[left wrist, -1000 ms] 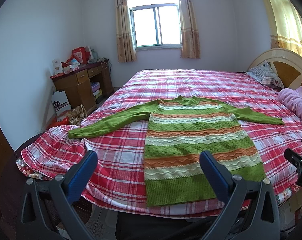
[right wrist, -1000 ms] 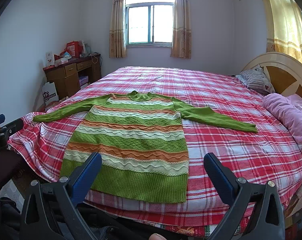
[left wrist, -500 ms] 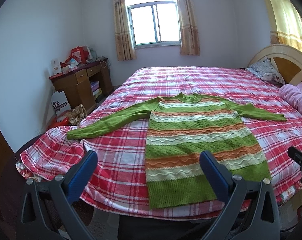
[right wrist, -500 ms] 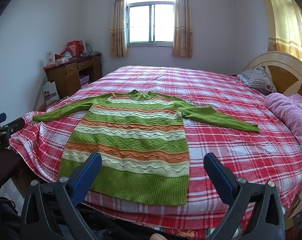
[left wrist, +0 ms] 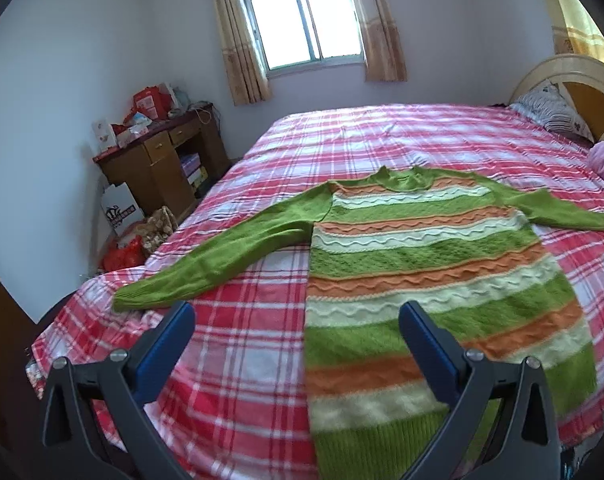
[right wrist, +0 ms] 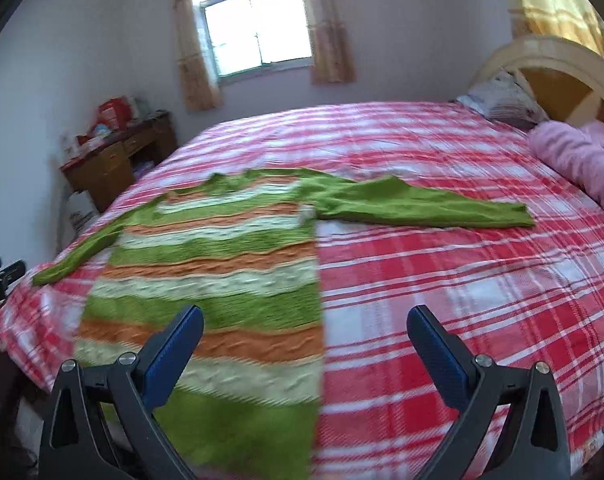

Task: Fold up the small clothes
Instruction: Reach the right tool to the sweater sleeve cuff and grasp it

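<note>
Presently: striped knit sweater (left wrist: 421, 272) spread flat, front up, on red plaid bedspread (left wrist: 254, 344), hem at the near edge of the bed, collar toward the window (left wrist: 302, 24); bands of green, orange and cream across the body; both green sleeves extended outward, left sleeve (left wrist: 230, 256) angled toward the near left corner of the bed, right sleeve (right wrist: 421, 204) lying across the plaid toward the headboard (right wrist: 549, 64). Left gripper (left wrist: 296, 336) above the near edge of the bed, jaws spread wide, nothing between them, blue pads (left wrist: 166, 340) clear of the fabric; right finger over the lower body of the sweater. Right gripper (right wrist: 303, 340) likewise parted and empty, left finger over the sweater's lower body, right finger over bare plaid. Right wrist view blurred. Pink blanket (right wrist: 581, 160) and striped pillow (right wrist: 501, 100) by the headboard; wooden desk (left wrist: 162, 164) with red boxes against the left wall.
</note>
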Tool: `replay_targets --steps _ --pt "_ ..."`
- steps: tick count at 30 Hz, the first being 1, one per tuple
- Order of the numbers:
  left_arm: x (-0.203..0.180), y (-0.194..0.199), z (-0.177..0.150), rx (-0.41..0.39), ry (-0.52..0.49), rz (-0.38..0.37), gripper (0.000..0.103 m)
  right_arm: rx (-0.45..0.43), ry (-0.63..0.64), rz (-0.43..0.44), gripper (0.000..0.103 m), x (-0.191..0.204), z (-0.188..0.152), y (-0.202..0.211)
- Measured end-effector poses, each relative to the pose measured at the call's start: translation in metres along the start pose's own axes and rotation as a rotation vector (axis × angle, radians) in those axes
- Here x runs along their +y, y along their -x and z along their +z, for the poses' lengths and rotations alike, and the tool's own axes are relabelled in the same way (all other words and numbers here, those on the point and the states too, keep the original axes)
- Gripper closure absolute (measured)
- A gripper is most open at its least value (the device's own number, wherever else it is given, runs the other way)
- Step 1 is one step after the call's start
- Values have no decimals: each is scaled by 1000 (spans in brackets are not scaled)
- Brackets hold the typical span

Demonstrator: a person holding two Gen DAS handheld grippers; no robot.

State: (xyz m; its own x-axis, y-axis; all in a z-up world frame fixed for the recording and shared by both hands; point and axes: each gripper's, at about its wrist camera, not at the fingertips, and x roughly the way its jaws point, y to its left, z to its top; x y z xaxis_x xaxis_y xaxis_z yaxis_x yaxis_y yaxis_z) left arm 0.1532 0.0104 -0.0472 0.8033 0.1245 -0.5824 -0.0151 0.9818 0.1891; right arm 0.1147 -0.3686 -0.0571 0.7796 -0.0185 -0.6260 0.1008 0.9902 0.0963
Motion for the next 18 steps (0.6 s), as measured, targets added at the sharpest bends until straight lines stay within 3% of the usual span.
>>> replay_targets --steps 9,11,15,18 --pt "-27 -88 25 55 -8 10 0 34 -171 -145 2 -102 26 -57" --pt "-35 -105 27 70 -10 21 0 44 -204 -184 5 -128 33 -69" --pt "-48 -135 31 97 -24 43 0 45 -272 -235 21 -177 48 -88" --pt "-53 -156 35 108 -32 72 0 41 -326 -261 22 -210 60 -100"
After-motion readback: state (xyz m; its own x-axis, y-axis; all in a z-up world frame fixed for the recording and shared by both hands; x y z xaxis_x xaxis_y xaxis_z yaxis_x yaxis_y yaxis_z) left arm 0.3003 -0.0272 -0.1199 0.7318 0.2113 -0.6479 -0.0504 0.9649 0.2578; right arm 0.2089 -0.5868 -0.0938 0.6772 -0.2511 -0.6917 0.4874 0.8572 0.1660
